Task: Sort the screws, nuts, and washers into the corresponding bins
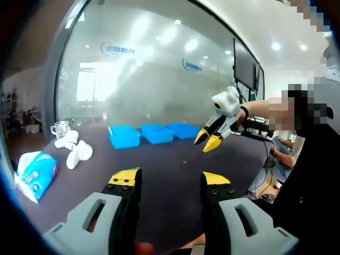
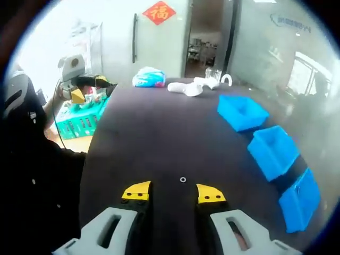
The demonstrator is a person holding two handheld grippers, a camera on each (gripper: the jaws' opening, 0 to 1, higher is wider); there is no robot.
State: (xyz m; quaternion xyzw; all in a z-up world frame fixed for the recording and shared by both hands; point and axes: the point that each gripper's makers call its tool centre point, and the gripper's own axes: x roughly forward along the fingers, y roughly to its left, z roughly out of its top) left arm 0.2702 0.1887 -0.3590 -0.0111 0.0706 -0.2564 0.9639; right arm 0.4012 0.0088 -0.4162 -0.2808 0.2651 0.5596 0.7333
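Right hand-held gripper (image 2: 173, 194) hung released just short of a washer (image 2: 183, 179) (pickup pending); next: close on it, carry to the blue bins (image 2: 272, 150). Left hand-held gripper (image 1: 171, 180) released too.

This looked like an office meeting room. A frosted glass wall (image 1: 159, 69) with printed logos ran behind the long dark tabletop (image 2: 159, 138), and a black screen (image 1: 245, 66) hung on the white wall. Recessed lights (image 1: 275, 46) dotted the ceiling. A red paper decoration (image 2: 159, 12) sat above a doorway (image 2: 204, 37), with more desks visible through it.
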